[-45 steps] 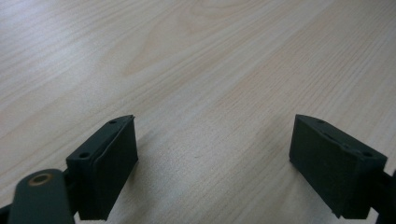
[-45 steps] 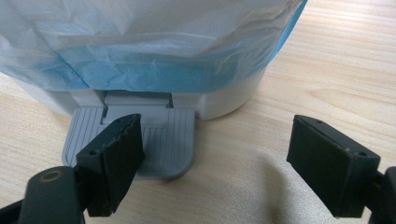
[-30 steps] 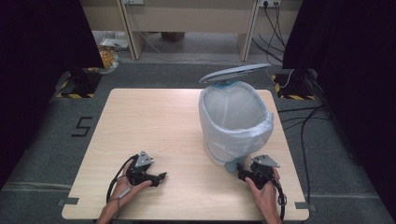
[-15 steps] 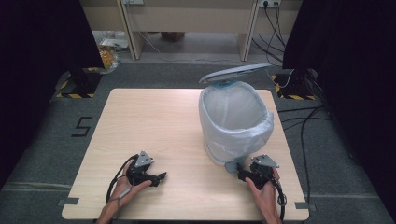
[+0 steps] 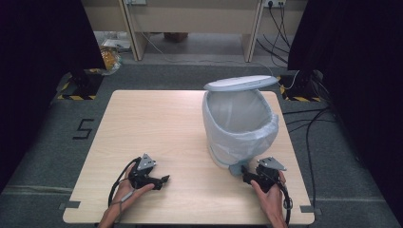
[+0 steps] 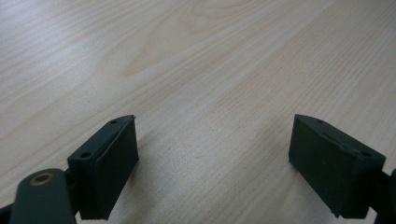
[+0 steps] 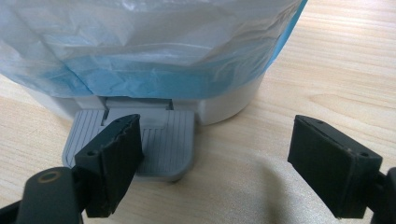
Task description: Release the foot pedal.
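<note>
A white pedal bin (image 5: 240, 128) lined with a pale blue bag (image 7: 154, 51) stands on the right half of the wooden table (image 5: 157, 123), its grey lid (image 5: 241, 83) raised. My right gripper (image 5: 244, 175) sits at the bin's foot. In the right gripper view its jaws (image 7: 215, 126) stand open; the left one lies over the grey ribbed pedal (image 7: 140, 140), the right one over bare wood. They have just opened a little further, with nothing gripped. My left gripper (image 5: 164, 180) rests on the table near the front left, open (image 6: 215, 123) over bare wood.
Cables (image 5: 304, 118) trail over the grey floor to the right of the table. A floor mark shaped like a 5 (image 5: 84, 128) lies to the left. Desk legs (image 5: 130, 28) and dark curtains (image 5: 43, 47) stand behind.
</note>
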`<action>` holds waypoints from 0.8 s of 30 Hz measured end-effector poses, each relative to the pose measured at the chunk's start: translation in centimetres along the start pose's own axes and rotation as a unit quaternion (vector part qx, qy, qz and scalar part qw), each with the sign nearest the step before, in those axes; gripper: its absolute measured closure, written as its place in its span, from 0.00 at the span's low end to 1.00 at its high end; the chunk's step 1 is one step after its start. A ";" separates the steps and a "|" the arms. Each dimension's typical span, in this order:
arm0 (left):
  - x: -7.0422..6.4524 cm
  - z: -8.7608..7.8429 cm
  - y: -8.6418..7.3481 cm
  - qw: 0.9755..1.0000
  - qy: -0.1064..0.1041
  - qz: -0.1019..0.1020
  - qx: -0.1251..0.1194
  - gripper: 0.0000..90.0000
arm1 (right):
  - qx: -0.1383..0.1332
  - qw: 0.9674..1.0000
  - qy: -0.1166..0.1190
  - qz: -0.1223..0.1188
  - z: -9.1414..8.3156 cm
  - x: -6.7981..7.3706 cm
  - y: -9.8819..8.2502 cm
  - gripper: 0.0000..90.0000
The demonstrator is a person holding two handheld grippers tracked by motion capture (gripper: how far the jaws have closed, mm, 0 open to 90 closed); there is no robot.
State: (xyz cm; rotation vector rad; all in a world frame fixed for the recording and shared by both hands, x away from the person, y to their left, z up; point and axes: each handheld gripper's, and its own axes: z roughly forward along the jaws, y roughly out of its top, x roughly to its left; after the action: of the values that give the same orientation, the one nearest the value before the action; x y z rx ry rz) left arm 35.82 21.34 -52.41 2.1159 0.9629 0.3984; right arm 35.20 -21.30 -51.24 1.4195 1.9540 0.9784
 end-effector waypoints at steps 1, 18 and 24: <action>0.0 0.0 0.0 1.000 0.000 0.000 0.000 0.16 | 0.000 1.000 -0.001 0.000 0.0 0.0 0.0 0.20; 0.0 0.0 0.0 1.000 0.000 0.000 0.000 0.16 | -0.004 1.000 0.004 0.000 -0.1 -0.1 0.1 0.20; 0.0 0.0 0.0 1.000 0.000 0.000 0.000 0.16 | -0.016 1.000 0.011 0.013 -0.5 -0.3 0.3 0.19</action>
State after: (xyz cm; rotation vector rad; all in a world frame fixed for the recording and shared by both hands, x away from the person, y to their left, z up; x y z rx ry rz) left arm 35.82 21.34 -52.41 2.1150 0.9633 0.3984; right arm 35.12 -21.63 -50.72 1.4266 1.9311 1.0357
